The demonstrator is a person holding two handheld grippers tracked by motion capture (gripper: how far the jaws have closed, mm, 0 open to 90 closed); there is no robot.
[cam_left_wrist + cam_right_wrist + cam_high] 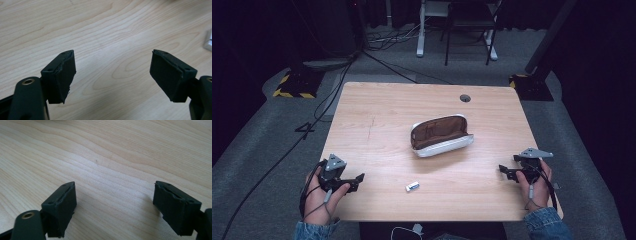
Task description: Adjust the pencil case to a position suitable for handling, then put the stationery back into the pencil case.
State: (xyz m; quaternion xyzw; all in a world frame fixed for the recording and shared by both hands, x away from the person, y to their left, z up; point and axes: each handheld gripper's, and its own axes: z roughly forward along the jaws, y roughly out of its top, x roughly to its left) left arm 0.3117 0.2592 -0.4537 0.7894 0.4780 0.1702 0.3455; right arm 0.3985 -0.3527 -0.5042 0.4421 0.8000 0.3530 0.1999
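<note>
Dark curtains and grey floor surround a pale wooden table [377, 115]. At its near left corner the left gripper [354, 181] rests in a hand, its fingers [62, 75] spread wide with bare wood between them. At the near right edge the right gripper [504, 171] likewise has its fingers [63, 202] released and holding nothing. Between the two, near the front edge, lies a small white object [412, 186]. Farther back, at the table's middle, sits an open white pouch [441, 135] with brown lining.

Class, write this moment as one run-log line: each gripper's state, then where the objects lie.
left gripper: open, empty | right gripper: open, empty | pouch: open, mid-table | small white item: near front edge, untouched
</note>
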